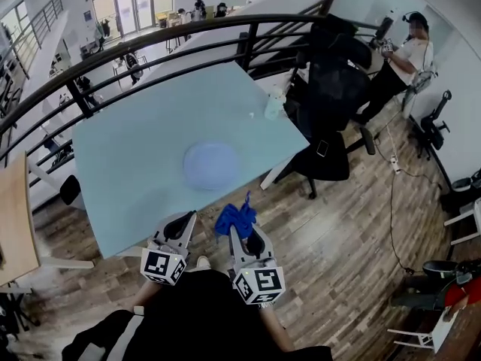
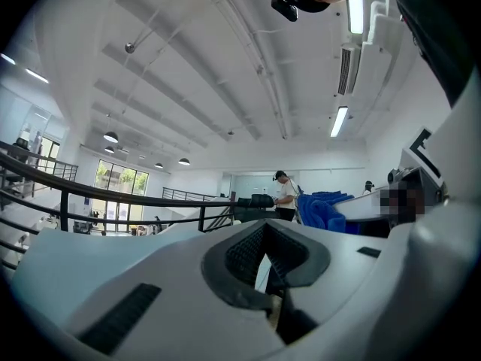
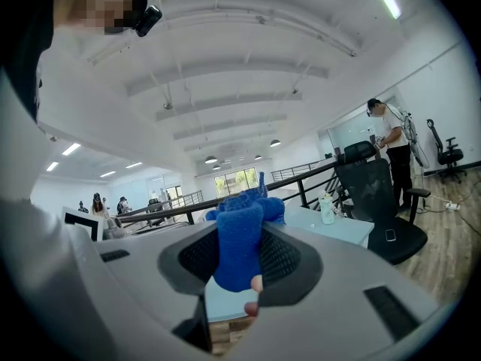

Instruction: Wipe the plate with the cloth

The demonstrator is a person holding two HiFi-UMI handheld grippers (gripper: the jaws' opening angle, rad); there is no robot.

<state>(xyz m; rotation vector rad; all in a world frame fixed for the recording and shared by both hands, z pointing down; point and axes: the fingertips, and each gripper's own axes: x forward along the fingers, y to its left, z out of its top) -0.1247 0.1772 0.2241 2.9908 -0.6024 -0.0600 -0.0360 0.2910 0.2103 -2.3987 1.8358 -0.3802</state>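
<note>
Cloth (image 3: 239,248) of blue terry sits pinched between my right gripper's (image 3: 240,268) pads, plain in its own view. Only the head view shows the pale blue plate (image 1: 212,165) on the table (image 1: 128,164), ahead of my 2 grippers. My left gripper (image 2: 264,262) is closed to a sliver, holding nothing.

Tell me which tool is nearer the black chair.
Right. The right tool, gripping the cloth, is below-left of the chair; the left tool sits farther left.

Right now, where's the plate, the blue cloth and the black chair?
plate (image 1: 212,165), head view, middle of its face.
blue cloth (image 1: 235,219), head view, middle of the bunch.
black chair (image 1: 334,96), head view, its backrest.
</note>
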